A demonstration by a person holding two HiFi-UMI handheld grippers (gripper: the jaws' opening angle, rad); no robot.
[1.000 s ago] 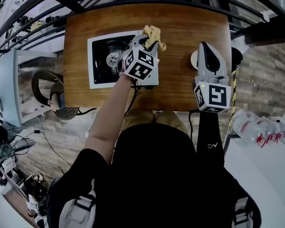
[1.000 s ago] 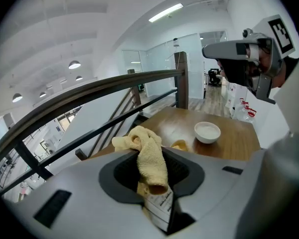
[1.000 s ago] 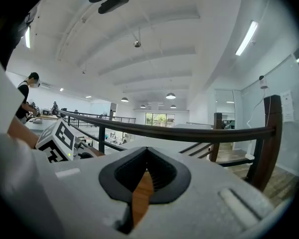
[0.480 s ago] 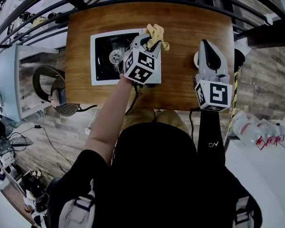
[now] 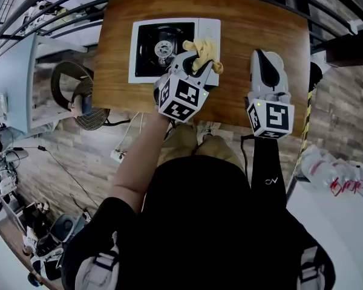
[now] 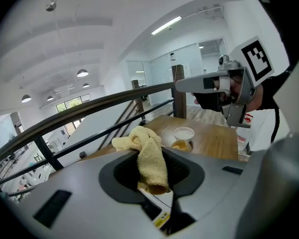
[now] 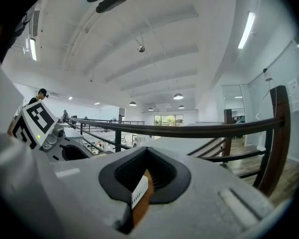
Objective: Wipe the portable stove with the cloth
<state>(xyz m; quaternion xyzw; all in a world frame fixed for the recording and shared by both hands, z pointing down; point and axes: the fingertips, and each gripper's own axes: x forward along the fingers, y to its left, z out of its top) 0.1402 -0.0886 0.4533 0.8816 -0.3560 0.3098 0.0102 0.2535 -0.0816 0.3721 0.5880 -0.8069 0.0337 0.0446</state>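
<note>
The white portable stove (image 5: pixel 146 67) with its black burner well (image 5: pixel 163 46) lies on the wooden table (image 5: pixel 242 23). My left gripper (image 5: pixel 197 58) hovers over the stove's right part, shut on a yellow cloth (image 5: pixel 204 49). In the left gripper view the cloth (image 6: pixel 150 159) hangs crumpled out of the closed jaws of the left gripper (image 6: pixel 154 178). To the right of the stove, my right gripper (image 5: pixel 263 55) is over the table; its jaws are shut with nothing in them (image 7: pixel 141 185). It also shows in the left gripper view as the right gripper (image 6: pixel 209 83).
A white cup (image 6: pixel 184 133) with something orange beside it stands on the table under the right gripper. A black railing (image 5: pixel 66 14) runs along the table's far side. The table's near edge (image 5: pixel 230 118) is close to the person's body. A round fan (image 5: pixel 75 98) is on the floor at left.
The head camera has tilted, so the table sits lower and further right in view. My left gripper and the cloth have drawn back over the stove's right side. The right gripper has hardly moved.
</note>
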